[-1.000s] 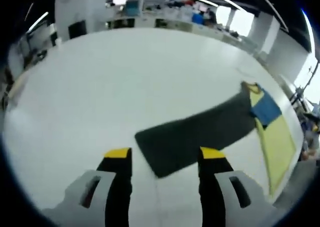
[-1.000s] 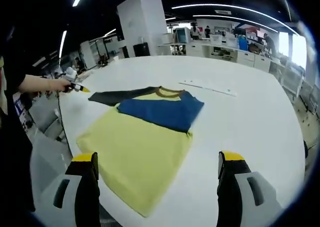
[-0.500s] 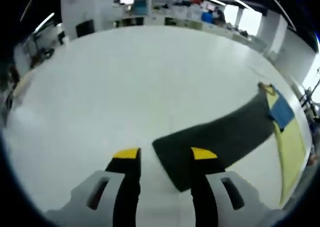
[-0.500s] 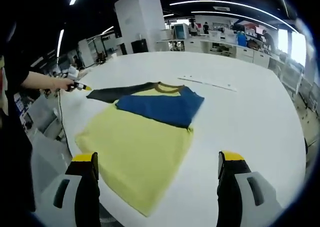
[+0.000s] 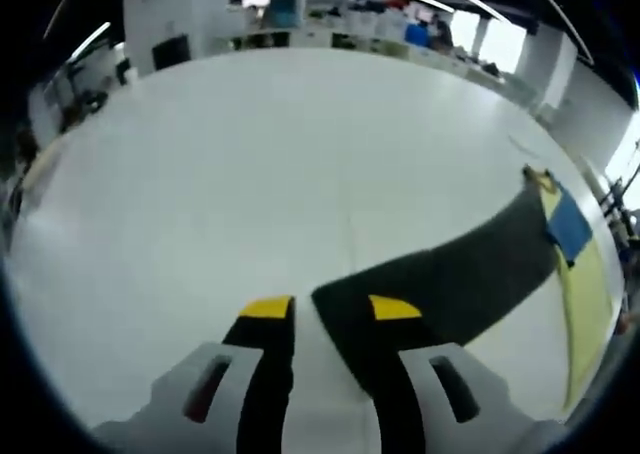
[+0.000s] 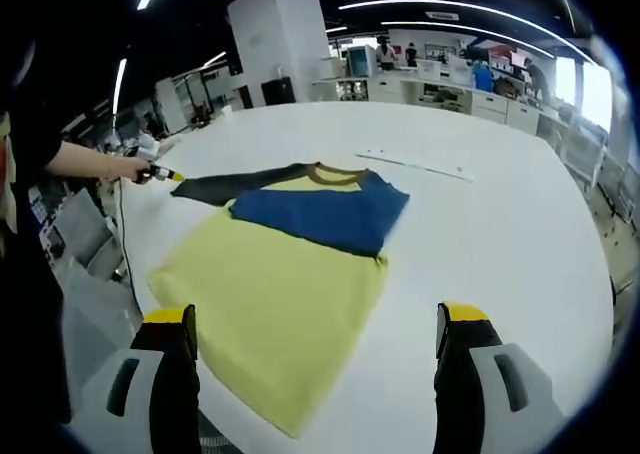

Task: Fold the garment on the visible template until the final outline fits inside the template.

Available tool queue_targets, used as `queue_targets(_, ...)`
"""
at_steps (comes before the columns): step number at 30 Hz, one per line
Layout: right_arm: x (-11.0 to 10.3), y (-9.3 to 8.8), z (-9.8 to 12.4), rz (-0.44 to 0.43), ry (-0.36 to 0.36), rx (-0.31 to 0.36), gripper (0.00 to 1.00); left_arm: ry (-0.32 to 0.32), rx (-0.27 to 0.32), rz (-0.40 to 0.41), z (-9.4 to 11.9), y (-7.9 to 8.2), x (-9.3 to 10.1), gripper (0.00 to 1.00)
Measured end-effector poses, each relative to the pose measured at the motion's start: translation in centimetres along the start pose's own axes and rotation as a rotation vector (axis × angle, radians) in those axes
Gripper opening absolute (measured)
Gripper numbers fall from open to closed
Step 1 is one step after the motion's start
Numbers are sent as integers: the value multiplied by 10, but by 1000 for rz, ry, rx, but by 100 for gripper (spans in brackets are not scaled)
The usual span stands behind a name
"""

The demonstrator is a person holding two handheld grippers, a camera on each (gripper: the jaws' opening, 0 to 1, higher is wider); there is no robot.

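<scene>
Yellow-tipped left gripper: jaws narrowed, a slim gap between them, astride the cuff corner of the dark sleeve; contact with the cloth cannot be told.
Sleeve axis, left gripper view: runs from the jaws up-right to the yellow shirt on the white table.
Right gripper: jaws wide apart, holding nothing, hovering at the shirt's near hem.
Shirt, right gripper view: flat, collar away, blue sleeve folded across the chest, dark sleeve stretched left toward a person's hand.
</scene>
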State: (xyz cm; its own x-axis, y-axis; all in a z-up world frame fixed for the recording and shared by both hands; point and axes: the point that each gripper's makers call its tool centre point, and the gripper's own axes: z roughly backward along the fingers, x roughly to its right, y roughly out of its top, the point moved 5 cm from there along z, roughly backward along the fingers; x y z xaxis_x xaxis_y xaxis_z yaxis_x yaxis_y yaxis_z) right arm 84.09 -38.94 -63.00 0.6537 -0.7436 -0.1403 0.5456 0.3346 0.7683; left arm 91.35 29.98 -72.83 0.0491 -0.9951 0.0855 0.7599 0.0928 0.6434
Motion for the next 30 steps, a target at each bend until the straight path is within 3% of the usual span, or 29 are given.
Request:
queue_targets(7, 0, -2, 1, -5, -5, -6, 100, 5, -35, -5, -5, -6, 0, 19)
queue_targets(8, 1, -2, 1, -6, -7, -7, 100, 6, -12, -2, -7, -3, 0, 18)
queue_targets(12, 2, -4, 1, -9, -9, -12, 100, 3, -27, -5, -7, -3, 0, 16)
queue_targets(20, 0, -2, -3, -12, -4, -7, 100, -20, -44, -8, -13, -2, 8, 0)
queue_targets(30, 2, -2, -1, -19, -6, 3, 100, -18, -22, -13, -3, 3, 12, 0)
